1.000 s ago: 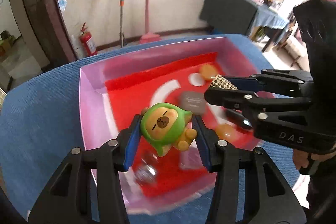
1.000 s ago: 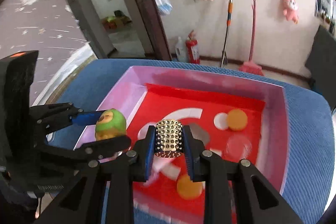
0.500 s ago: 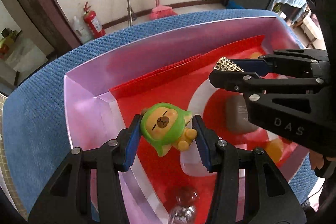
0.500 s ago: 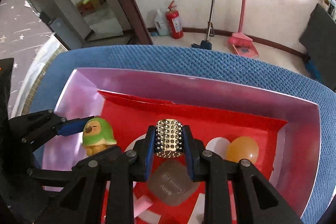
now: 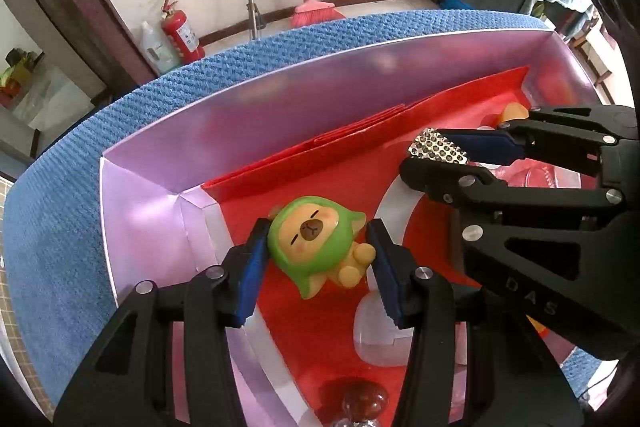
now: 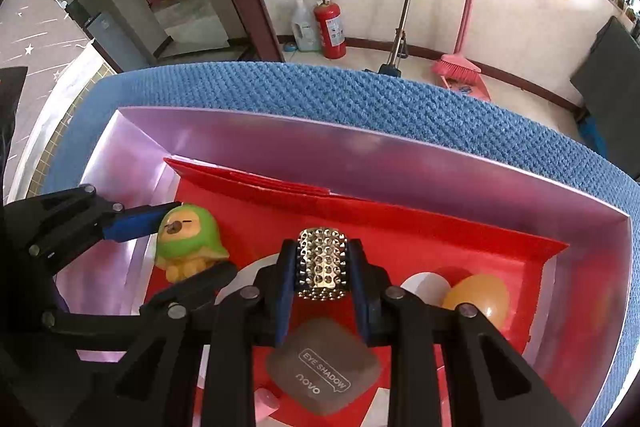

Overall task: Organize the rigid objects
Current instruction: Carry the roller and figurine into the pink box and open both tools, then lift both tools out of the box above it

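My left gripper (image 5: 316,259) is shut on a green-hooded capybara figure (image 5: 316,247), held low over the red floor of the pink box (image 5: 256,131), near its left corner. The figure also shows in the right wrist view (image 6: 188,247). My right gripper (image 6: 322,263) is shut on a silver studded block (image 6: 322,263), held above the box middle; the block shows in the left wrist view (image 5: 438,151) too.
In the box lie a grey eye-shadow case (image 6: 324,375), an orange egg (image 6: 476,297), a white disc (image 6: 424,285) and a dark glassy ball (image 5: 364,401). The box sits on a blue textured cloth (image 6: 360,99). Brooms and a fire extinguisher (image 6: 330,23) stand by the far wall.
Both grippers have moved forward and lower into the box, toward its far wall, each still holding its object. The box fills more of both views.
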### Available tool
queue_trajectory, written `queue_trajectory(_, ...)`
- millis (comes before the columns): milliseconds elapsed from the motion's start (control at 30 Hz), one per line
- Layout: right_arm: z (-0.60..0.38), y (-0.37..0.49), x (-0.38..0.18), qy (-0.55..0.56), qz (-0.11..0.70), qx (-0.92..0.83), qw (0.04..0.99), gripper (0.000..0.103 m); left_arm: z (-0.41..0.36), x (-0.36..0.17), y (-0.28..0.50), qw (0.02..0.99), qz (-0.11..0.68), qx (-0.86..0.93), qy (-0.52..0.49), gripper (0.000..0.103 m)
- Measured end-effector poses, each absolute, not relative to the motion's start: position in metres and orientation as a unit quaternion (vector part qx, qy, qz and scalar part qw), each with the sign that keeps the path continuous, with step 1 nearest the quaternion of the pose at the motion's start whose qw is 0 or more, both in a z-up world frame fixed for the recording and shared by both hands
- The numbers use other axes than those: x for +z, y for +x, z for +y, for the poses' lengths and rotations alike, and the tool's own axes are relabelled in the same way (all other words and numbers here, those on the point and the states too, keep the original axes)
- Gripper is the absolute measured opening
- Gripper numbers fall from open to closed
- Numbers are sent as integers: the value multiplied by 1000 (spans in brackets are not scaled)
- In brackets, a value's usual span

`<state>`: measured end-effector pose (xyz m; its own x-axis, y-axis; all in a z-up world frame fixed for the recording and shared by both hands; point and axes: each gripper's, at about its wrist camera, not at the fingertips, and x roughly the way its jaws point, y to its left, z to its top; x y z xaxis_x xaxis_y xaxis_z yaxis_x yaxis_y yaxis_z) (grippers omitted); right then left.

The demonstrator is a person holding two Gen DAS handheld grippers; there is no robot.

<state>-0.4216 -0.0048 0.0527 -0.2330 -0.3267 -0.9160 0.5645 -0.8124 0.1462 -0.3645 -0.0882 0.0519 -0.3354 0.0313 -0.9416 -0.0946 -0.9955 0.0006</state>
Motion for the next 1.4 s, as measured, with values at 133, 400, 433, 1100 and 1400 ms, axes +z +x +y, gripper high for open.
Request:
queue_trajectory(133,-5,-422,52,550,107,-777,287,28,-88,51,-365,37,27,817,-574,47)
queue_trajectory(400,-5,-422,53,552,107,-775,288,28,-91,50,-367,38,16,816,-577,47)
queue_trajectory(433,-6,-423,53,553,106,-775,288,28,-91,51,-366,38,17,815,-577,47)
queue_trajectory(1100,0,-416,71,543,98,-785,282,47,-89,69,-354,37,15,831,-555,56)
queue_trajectory(1400,18,-399,108,516,94,-808,268,59,-87,98,-331,37,4,846,-532,65)
